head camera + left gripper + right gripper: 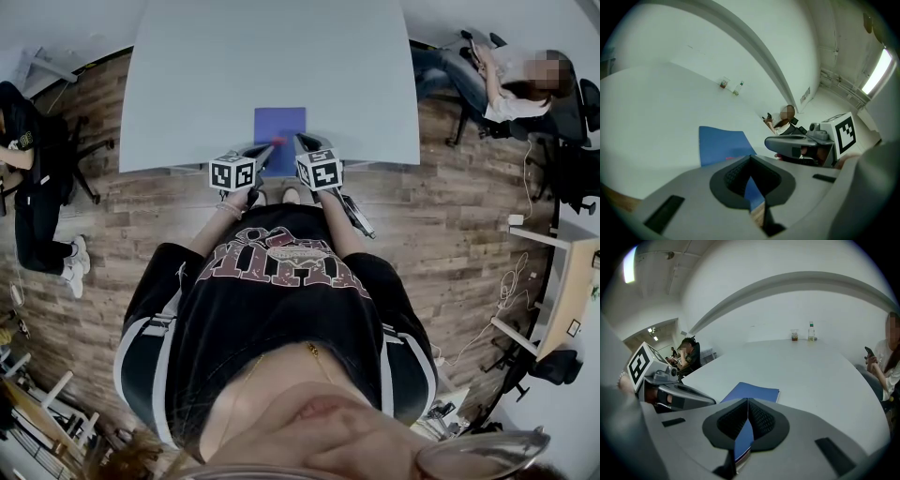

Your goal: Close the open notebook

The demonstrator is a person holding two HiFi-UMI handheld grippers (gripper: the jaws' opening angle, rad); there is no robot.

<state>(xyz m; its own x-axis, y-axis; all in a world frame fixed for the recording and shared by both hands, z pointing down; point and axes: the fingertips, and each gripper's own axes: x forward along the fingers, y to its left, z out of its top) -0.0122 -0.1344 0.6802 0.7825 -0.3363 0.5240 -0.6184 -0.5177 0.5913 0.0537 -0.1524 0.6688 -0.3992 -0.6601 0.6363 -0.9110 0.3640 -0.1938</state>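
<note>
A blue notebook (279,127) lies flat and closed on the pale table (206,75), close to the table's near edge. It also shows in the left gripper view (723,144) and the right gripper view (752,392). My left gripper (269,150) hovers at the notebook's near left corner, jaws shut with nothing between them (750,157). A small red bit shows at the cover's edge there. My right gripper (299,142) sits at the near right corner, also shut and empty (747,400). Each gripper appears in the other's view: the right gripper (793,143) and the left gripper (680,397).
A bottle (811,331) and a cup (794,334) stand at the table's far side. A seated person (520,86) is at the right, another person (28,159) at the left. Wooden floor surrounds the table.
</note>
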